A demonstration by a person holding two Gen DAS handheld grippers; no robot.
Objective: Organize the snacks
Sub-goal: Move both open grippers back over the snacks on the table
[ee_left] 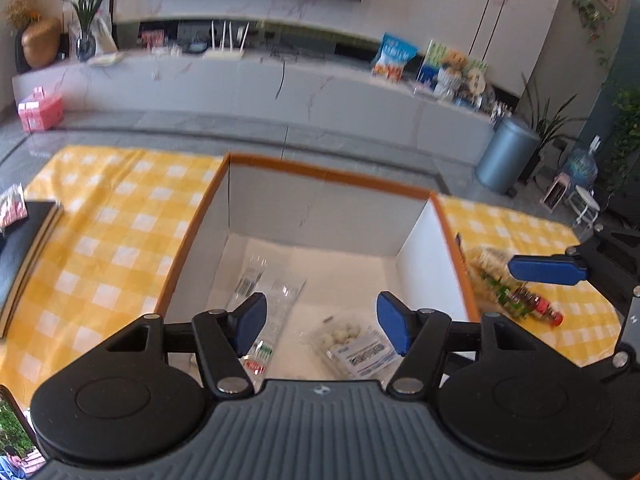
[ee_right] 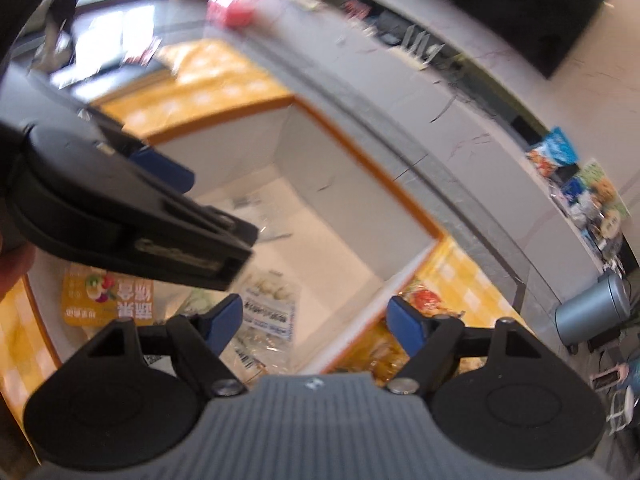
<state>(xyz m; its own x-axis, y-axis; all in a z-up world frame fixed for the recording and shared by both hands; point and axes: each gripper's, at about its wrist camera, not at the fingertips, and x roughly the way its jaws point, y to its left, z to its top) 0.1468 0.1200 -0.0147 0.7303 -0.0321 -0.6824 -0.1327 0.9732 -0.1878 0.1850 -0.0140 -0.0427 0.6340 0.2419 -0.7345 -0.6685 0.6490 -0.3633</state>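
A white box with an orange rim (ee_left: 320, 172) stands on the yellow checked cloth. Inside lie a clear packet of white balls (ee_left: 356, 344) and long clear packets (ee_left: 276, 312). My left gripper (ee_left: 322, 326) is open and empty above the box's near side. A snack packet (ee_left: 516, 292) lies on the cloth right of the box, below my right gripper's blue finger (ee_left: 548, 270). In the right wrist view my right gripper (ee_right: 316, 322) is open and empty over the box's right wall (ee_right: 360, 320), with packets (ee_right: 272, 304) and an orange packet (ee_right: 108, 296) in the box, and snacks (ee_right: 428, 300) outside it.
The left gripper's body (ee_right: 120, 208) crosses the right wrist view. A dark book (ee_left: 24, 248) lies at the cloth's left edge, a phone (ee_left: 16, 440) at the bottom left. Beyond are a TV cabinet with snack bags (ee_left: 394, 56) and a grey bin (ee_left: 506, 156).
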